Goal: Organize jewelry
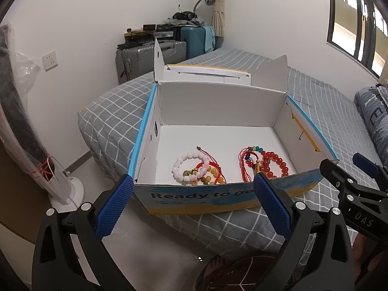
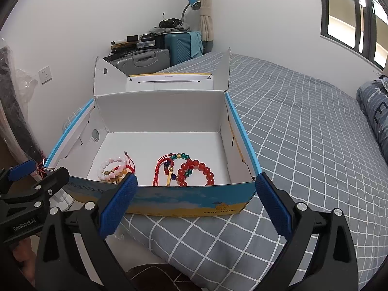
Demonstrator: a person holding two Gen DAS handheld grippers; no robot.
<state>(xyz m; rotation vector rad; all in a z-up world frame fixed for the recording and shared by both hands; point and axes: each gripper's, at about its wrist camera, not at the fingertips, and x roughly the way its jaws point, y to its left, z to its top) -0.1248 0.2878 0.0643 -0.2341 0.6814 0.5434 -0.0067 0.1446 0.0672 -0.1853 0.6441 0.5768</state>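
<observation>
**Bracelets in the open box, both grippers spread wide and empty in front of it**

Open cardboard box [image 1: 218, 126] set on a bed [image 2: 303, 126] with a grey checked cover, lid flaps standing up at the far side. Inside, near the front wall, two small heaps of jewelry, apart from each other on the white floor of the box. On the left, a pink bead bracelet [image 1: 191, 167] lying over a yellow bead bracelet [image 1: 213, 177] and a red cord bracelet [image 1: 211, 163], all touching. On the right, a red bead bracelet [image 2: 196, 172] touching a multicolour bead bracelet [image 2: 179, 160] with red cord and a gold pendant.

Left gripper [image 1: 194, 189] held just short of the box's front wall, jaws spread wide, nothing between them; left fingertip at the box's near left corner, right fingertip over the front wall near the red beads. Pink heap beyond the gap, inside the box, not touched.

Right gripper [image 2: 195, 186] likewise wide open and empty, just in front of the same wall; left fingertip before the pink heap, right fingertip at the box's near right corner. Red bead heap straight ahead between the fingers, past the wall, untouched.

Suitcases [image 2: 145, 58] and a blue lamp [image 2: 194, 3] in the far corner.
</observation>
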